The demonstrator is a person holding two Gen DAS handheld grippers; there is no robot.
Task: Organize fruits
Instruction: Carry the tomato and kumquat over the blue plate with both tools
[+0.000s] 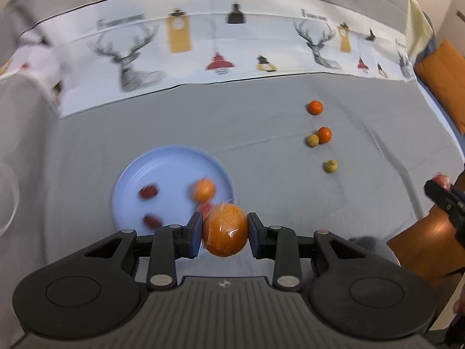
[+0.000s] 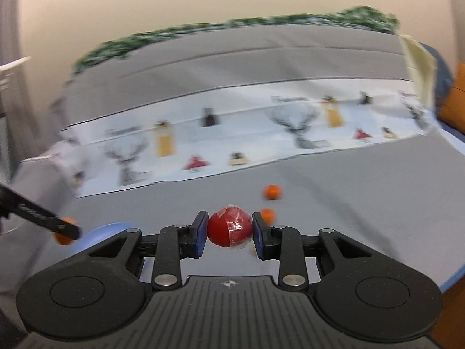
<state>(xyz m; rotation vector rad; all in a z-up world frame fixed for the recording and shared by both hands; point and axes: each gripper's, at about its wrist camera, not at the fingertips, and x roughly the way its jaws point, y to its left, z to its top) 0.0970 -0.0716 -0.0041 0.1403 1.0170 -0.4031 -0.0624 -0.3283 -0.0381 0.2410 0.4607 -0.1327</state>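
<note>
The left hand-held gripper (image 1: 225, 231) is clamped on a wrapped orange (image 1: 225, 229), both pads pressed to its sides, and it hangs just above the near rim of the light blue plate (image 1: 162, 163). The right hand-held gripper (image 2: 229, 229) grips a small red fruit (image 2: 229, 228) in clear wrap, off to the right over the grey counter (image 1: 261, 122).

On the plate lie two dark red dates (image 1: 148, 192) and another orange (image 1: 204, 189), so the bare patch is toward the far left. To set the held orange down well, I'd carry it over that gap, lower it until it touches, then open slowly, since a round fruit will roll.

Two small oranges (image 1: 315, 107) and two yellowish fruits (image 1: 331, 165) wait loose further right.
</note>
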